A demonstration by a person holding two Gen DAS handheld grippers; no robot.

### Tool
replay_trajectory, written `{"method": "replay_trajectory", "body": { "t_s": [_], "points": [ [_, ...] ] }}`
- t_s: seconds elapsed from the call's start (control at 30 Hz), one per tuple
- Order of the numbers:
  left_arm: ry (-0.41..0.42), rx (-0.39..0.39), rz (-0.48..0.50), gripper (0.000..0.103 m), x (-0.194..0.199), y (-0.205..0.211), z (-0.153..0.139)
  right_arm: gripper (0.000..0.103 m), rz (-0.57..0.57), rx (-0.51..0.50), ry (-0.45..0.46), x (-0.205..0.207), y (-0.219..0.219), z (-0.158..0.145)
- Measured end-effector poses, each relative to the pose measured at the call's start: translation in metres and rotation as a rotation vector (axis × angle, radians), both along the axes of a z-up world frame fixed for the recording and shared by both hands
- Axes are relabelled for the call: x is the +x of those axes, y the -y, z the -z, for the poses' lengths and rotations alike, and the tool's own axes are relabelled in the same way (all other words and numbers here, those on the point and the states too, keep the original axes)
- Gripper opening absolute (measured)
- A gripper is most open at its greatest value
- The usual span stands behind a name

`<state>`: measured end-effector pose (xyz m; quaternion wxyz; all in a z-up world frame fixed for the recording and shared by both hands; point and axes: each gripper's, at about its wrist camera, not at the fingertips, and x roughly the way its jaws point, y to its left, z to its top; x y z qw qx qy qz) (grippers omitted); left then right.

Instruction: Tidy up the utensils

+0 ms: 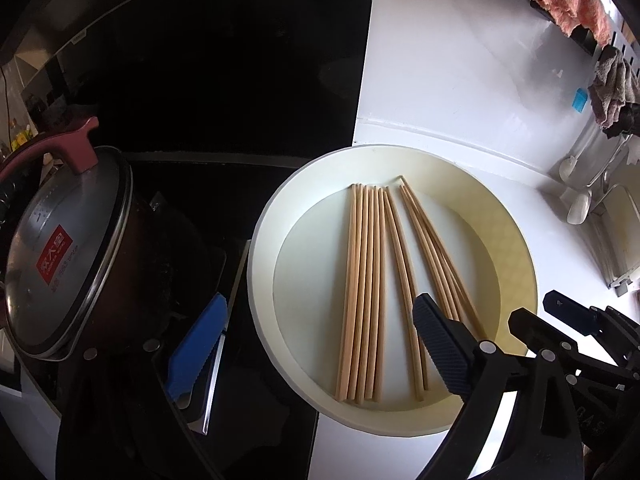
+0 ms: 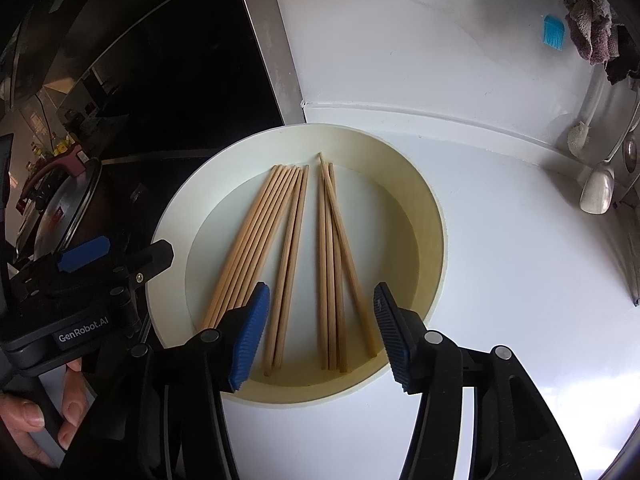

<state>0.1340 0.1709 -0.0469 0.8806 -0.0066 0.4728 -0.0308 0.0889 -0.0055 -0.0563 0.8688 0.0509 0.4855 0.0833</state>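
Lying flat inside the cream plate [image 2: 434, 248], the wooden chopsticks [image 2: 294, 256] are sitting in loose bundles. Right gripper [image 2: 320, 336] is hovering over the plate's near edge, jaws half apart, empty. Left gripper [image 1: 320, 354] is hovering there too, spread wide, gripping nothing.

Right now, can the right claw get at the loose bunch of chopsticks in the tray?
Probably yes. The right claw hangs open just above that bunch of chopsticks in the round tray, with nothing between them.
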Motion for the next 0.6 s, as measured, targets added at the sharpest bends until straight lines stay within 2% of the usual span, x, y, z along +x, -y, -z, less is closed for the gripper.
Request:
{"method": "replay_trajectory", "body": {
  "t_s": [0.6],
  "points": [
    [-0.005,0.011,-0.002,0.092,0.0038,-0.0028,-0.0017,0.053,0.01,-0.009,0.013,-0.0008,0.0012,-0.0069]
  ]
}}
